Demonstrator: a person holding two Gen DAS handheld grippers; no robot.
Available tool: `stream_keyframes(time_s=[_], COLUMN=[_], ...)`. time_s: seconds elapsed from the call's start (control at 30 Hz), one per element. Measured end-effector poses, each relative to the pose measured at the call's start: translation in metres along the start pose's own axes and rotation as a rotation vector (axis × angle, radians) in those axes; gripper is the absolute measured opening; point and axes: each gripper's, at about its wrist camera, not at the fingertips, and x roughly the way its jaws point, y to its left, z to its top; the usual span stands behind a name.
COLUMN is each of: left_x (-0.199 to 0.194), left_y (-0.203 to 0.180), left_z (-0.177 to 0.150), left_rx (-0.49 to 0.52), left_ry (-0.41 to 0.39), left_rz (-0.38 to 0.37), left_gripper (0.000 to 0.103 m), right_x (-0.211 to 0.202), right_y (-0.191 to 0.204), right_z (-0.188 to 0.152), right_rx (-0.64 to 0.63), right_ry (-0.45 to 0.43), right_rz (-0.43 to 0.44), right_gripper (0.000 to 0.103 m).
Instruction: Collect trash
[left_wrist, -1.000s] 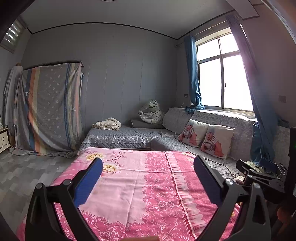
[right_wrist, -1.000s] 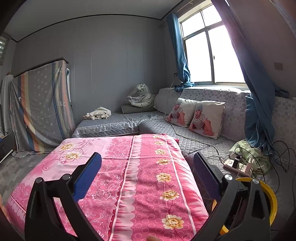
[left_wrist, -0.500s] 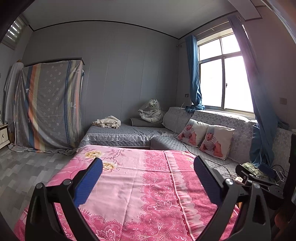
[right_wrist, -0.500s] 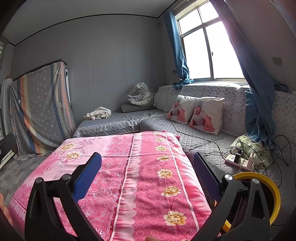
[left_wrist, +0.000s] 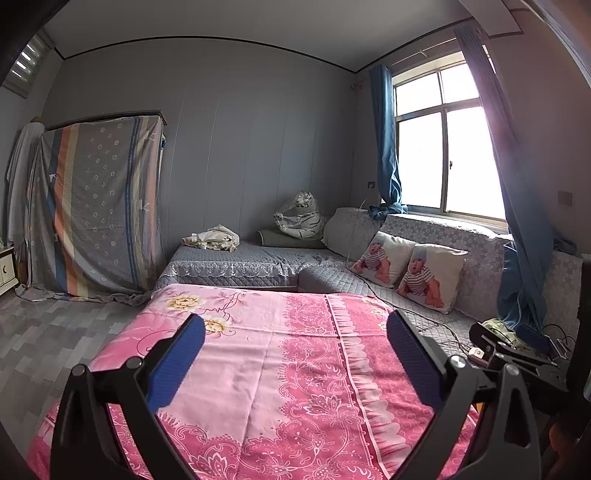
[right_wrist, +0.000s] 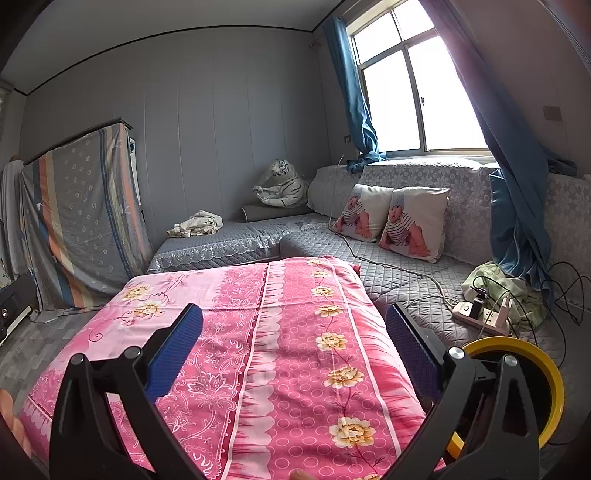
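My left gripper (left_wrist: 295, 354) is open and empty, held above a table covered with a pink flowered cloth (left_wrist: 280, 354). My right gripper (right_wrist: 293, 350) is also open and empty above the same pink cloth (right_wrist: 288, 332). I see no trash on the cloth in either view. The right gripper's black body (left_wrist: 517, 358) shows at the right edge of the left wrist view.
A grey corner sofa (right_wrist: 406, 280) holds two baby-print cushions (right_wrist: 391, 218), a toy tiger (right_wrist: 280, 184), crumpled cloth (right_wrist: 195, 225), a power strip with cables (right_wrist: 484, 317) and a green cloth (right_wrist: 502, 288). A yellow ring (right_wrist: 517, 350) sits at right. A draped cabinet (left_wrist: 96, 206) stands left.
Both grippers have risen and tilted up slightly, so the pink cloth sits lower in both views. Both stay open and empty.
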Motion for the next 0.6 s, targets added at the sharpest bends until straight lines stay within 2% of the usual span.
stream_keyframes(time_s=[0.6], left_x=[0.0019], left_y=[-0.0017], left_z=[-0.0011], left_rx=[0.005], left_ry=[0.003], left_rz=[-0.012], left_gripper=[0.095], right_x=[0.0023], right_y=[0.0014], right_z=[0.0024], right_rx=[0.005], right_ry=[0.01], right_rz=[0.004], right_gripper=[0.095])
